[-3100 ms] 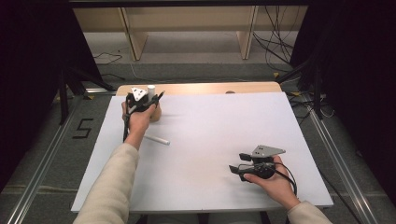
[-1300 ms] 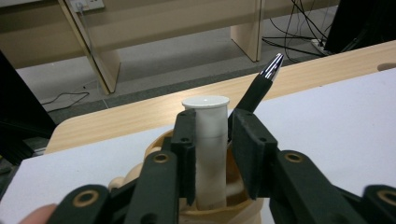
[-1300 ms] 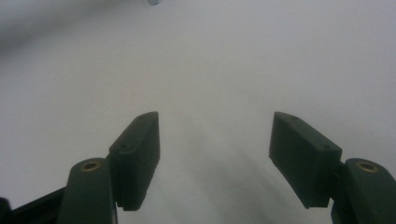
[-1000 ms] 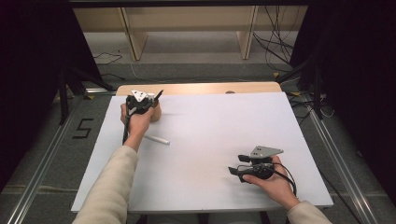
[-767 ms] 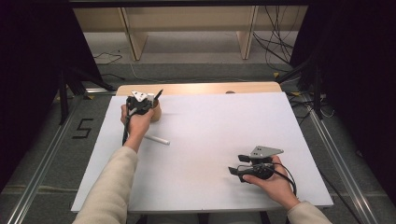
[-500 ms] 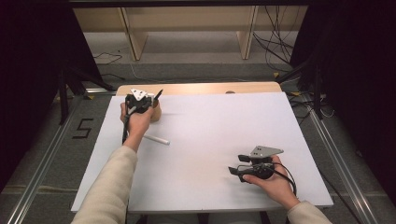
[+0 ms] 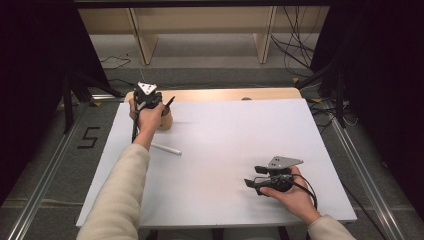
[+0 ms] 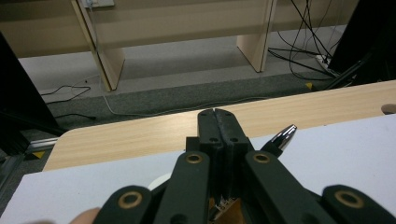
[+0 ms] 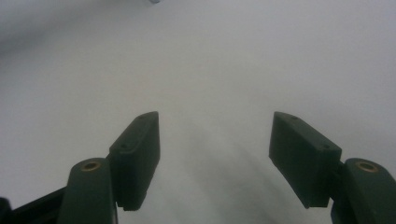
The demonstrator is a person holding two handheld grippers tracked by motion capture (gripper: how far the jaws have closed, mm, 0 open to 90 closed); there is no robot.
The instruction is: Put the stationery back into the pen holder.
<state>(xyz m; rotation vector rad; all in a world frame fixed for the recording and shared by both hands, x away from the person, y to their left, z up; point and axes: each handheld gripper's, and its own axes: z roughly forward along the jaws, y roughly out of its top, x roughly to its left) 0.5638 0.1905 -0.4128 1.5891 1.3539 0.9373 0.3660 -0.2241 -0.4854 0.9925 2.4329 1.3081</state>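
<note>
My left gripper [image 7: 152,102] hovers at the far left of the white board [image 7: 235,135], just above a small wooden cup [image 7: 165,120]. Seen in the left gripper view, its jaws are pressed together and nothing shows between the tips [image 8: 217,125]. A dark pen with a silver tip [image 8: 283,137] slants up out of the cup beside those jaws, and this dark pen [image 7: 170,101] is also seen from above. A white pen [image 7: 167,149] lies flat on the board near the left forearm. My right gripper [image 7: 254,176] rests low at the front right, and its jaws [image 9: 212,158] are spread wide over bare board.
A strip of wooden tabletop [image 7: 225,94] runs along the far edge of the board. Beyond it are wooden furniture legs [image 7: 142,42] and loose cables [image 7: 300,50] on the floor. Dark stands flank both sides of the table.
About three seconds ago a white object stood upright at the left gripper; it is gone from there now. Over the last second neither hand has visibly moved.
</note>
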